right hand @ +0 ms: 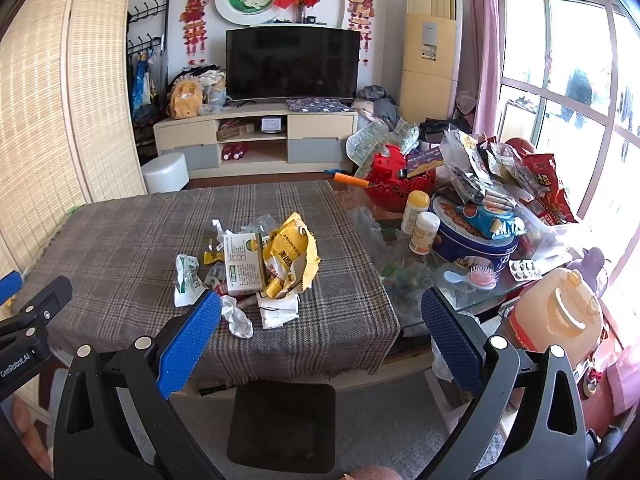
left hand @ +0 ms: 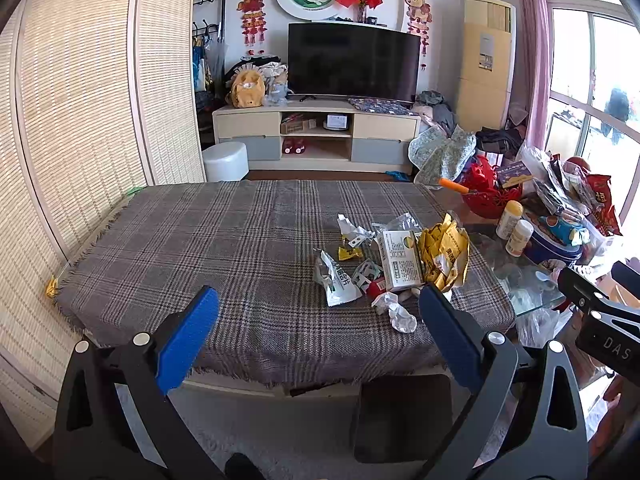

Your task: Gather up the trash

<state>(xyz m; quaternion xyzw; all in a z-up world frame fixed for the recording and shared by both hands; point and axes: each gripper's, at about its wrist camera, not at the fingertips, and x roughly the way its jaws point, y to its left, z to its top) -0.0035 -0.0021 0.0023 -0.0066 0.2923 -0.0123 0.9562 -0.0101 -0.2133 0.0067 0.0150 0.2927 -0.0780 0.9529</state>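
While both grippers hang short of the tabletop's near edge, the right gripper (right hand: 320, 320) and left gripper (left hand: 318, 316) have their blue-padded fingers spread wide, grasping nothing. The crumpled white paper wad (right hand: 238, 318) lies nearest, just ahead of the right one. Beyond, on the grey plaid cloth (right hand: 120, 248), sit a stiff white-green carton (right hand: 242, 264) and crinkled yellow foil bag (right hand: 294, 258).
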